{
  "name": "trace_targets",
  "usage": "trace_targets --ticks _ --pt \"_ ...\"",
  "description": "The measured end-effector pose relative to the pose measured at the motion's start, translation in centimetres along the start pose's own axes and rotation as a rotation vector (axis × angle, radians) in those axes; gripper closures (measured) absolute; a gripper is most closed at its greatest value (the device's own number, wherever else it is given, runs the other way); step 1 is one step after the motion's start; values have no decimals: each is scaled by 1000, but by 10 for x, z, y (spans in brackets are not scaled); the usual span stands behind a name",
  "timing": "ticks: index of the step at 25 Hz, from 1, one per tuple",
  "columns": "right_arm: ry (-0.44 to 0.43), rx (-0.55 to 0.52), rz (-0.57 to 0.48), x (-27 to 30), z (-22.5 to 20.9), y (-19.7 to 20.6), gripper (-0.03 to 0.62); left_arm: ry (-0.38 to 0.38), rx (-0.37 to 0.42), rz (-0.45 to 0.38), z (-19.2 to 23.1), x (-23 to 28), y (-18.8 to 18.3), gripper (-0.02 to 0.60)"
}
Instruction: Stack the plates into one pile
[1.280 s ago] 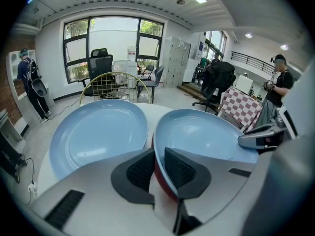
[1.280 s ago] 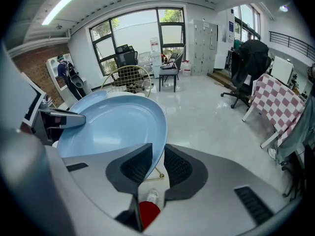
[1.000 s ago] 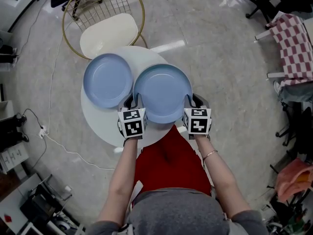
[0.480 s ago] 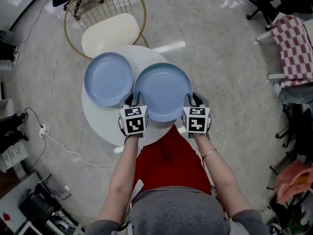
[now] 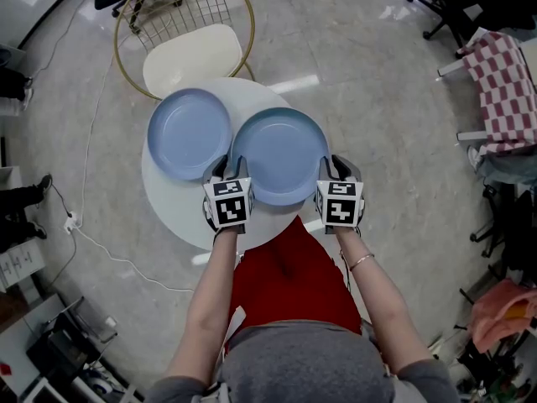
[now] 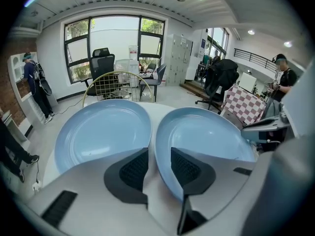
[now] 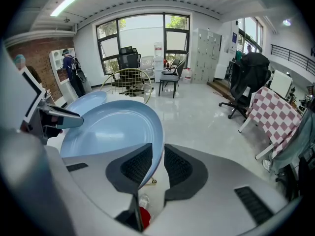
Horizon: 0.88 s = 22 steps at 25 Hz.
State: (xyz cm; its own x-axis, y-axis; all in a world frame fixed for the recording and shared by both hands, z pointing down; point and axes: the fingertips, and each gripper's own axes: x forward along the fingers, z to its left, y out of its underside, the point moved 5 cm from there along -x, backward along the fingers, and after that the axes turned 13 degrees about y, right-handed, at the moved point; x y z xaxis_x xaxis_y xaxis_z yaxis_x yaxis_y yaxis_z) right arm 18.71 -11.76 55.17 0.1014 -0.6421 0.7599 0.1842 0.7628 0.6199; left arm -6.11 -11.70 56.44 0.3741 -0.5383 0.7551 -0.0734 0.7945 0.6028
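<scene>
Gripper views only: my right fingers (image 7: 135, 166) clamped on near plate (image 7: 108, 129) rim, left fingers (image 6: 134, 170) just widening, rim between; plate round, hollow up.

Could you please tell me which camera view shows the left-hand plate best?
The head view: the left-hand plate shows whole, round, flat on the white table. The left gripper view shows most of it, its near edge behind a jaw. The right gripper view shows only a sliver behind the other plate.

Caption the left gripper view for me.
Left gripper, jaws just opening, straddles the rim of the right blue plate, beside the left blue plate.
</scene>
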Motion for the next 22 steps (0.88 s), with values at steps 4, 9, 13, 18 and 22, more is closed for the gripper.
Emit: trace_targets --ticks 4,9,13,18,22 --pt "-8 -10 -28 -10 3 -9 503 -6 -9 -22 2 -10 -1 430" --pt "-59 -38 -78 -19 19 -26 503 -37 -41 -63 9 -29 0 431" --pt "-136 -102 -133 -21 47 -53 503 -90 -105 -103 27 -46 5 431" --pt "-243 -213 -192 -25 101 -86 503 -163 -204 -141 62 -76 20 433" --pt "-314 -293 -207 -18 137 -100 503 -219 -274 -161 81 -88 32 433"
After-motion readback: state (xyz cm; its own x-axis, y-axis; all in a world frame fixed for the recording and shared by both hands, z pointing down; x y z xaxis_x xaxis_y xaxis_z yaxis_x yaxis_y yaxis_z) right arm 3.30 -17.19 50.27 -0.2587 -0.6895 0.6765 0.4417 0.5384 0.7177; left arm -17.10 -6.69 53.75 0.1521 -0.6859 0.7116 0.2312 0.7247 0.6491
